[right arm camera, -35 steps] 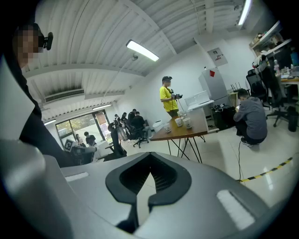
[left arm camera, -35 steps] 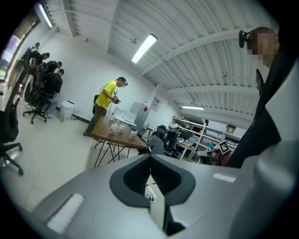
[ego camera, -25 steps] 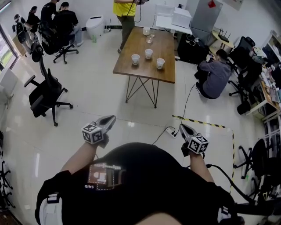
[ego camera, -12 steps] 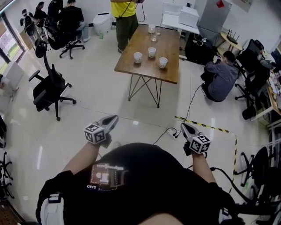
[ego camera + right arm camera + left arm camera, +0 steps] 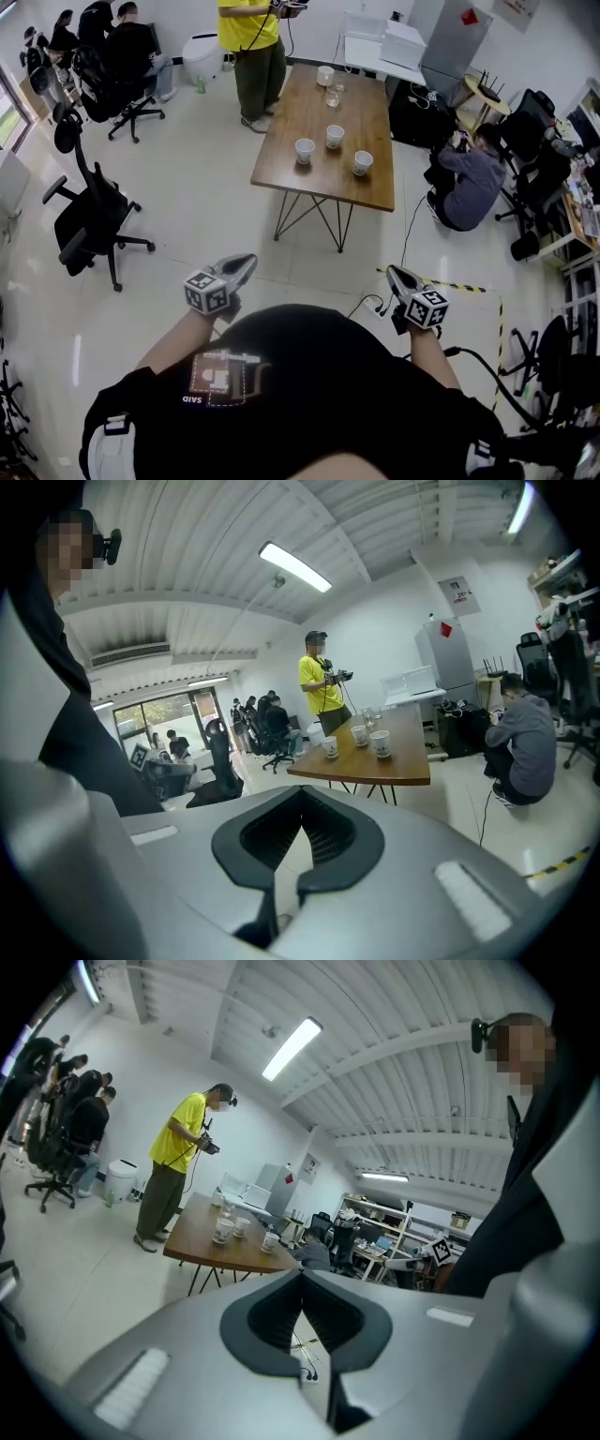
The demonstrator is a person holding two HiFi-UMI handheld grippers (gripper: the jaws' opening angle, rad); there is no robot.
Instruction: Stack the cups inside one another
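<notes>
Three white paper cups (image 5: 306,150) (image 5: 335,136) (image 5: 363,162) stand apart in a loose row on a wooden table (image 5: 375,192), a few steps ahead of me. The same cups show small in the left gripper view (image 5: 223,1231) and in the right gripper view (image 5: 359,735). My left gripper (image 5: 246,260) is held close to my body over the floor, shut and empty. My right gripper (image 5: 394,272) is held the same way on the other side, its jaws closed with nothing between them. Both are far from the cups.
A person in a yellow shirt (image 5: 248,47) stands at the table's far left end. Another person (image 5: 464,178) crouches at its right side. A black office chair (image 5: 80,220) stands at left. Striped floor tape (image 5: 469,286) and a power strip (image 5: 380,305) lie near my right foot.
The table and cups have come closer and shifted a little right in the head view. Both grippers stay shut in front of my body.
</notes>
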